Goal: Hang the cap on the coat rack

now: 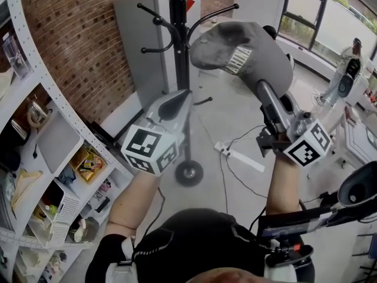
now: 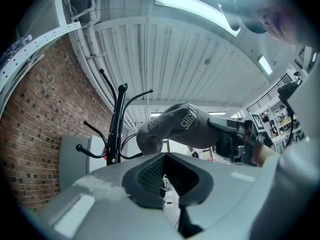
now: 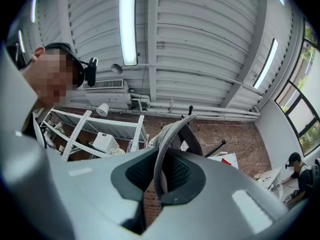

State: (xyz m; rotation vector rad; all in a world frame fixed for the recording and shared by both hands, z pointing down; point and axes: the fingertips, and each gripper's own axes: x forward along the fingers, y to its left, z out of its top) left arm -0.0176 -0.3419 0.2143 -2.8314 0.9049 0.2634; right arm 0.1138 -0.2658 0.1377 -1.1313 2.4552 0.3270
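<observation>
Nearest to you, both your forearms are raised, each with its marker cube facing the head camera, the left cube (image 1: pixel 150 149) lower and closer than the right cube (image 1: pixel 306 143). Your left claw (image 1: pixel 174 105) points up toward the rack's pole, and its own view shows the left claw (image 2: pixel 165 176) with its jaws only a narrow slit apart and nothing between them. Your right claw (image 1: pixel 262 87) is clamped on the cap (image 1: pixel 241 52); in the right gripper view the thin curved brim of the cap (image 3: pixel 172 134) runs edge-on between the two dark pads of that claw (image 3: pixel 159 169), which press on it from both sides. The cap is grey with pale lettering on its front, and you hold it in the air with its crown turned toward the rack. From the left gripper view the cap (image 2: pixel 175 126) sits just beside the upper hooks and does not rest on any of them. Beyond it stands the black coat rack (image 1: pixel 178 40), its curved hooks spreading both ways from the pole (image 2: pixel 116 134) and its round base (image 1: pixel 188 173) on the grey floor (image 1: pixel 235 117), near a white power strip (image 1: pixel 238 157). White shelving (image 1: pixel 59 99) lines your left side, and a brick wall (image 1: pixel 88 46) closes the far end.
</observation>
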